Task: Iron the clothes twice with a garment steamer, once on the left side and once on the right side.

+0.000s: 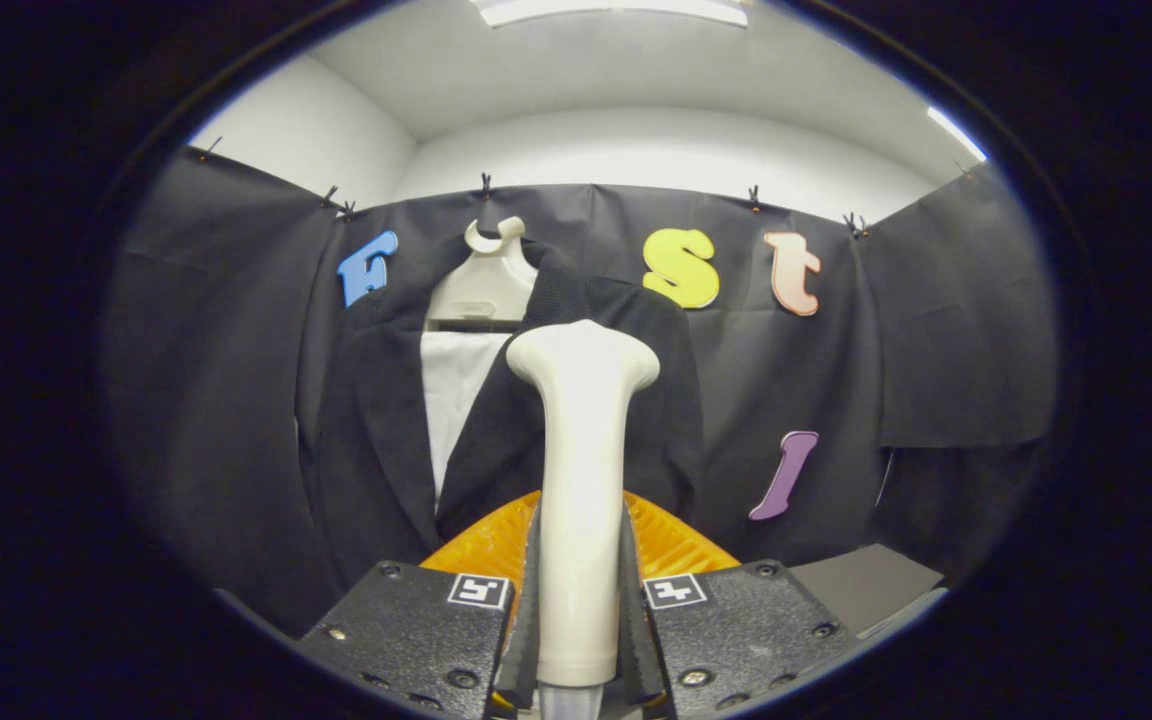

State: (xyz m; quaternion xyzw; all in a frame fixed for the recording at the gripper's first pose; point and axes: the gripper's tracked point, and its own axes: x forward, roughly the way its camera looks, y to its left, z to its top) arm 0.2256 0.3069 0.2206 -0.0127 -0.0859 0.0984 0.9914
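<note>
A cream garment steamer point(582, 470) stands upright between my fingers, its wide head up near the jacket's chest. My gripper point(581, 620) is shut on the steamer's handle, both fingers pressing its sides. Beyond it hangs a black suit jacket point(386, 430) with a white shirt front point(451, 400) on a cream hanger point(484, 280) against the booth's black wall. The steamer's head covers the jacket's right lapel area and sits just in front of it; I cannot tell whether it touches the cloth.
An orange ribbed object point(496, 545) lies low behind the steamer's handle, just ahead of my fingers. A grey flat surface point(871, 580) lies low to the right of the fingers. Black cloth hangs on the wall to either side of the jacket.
</note>
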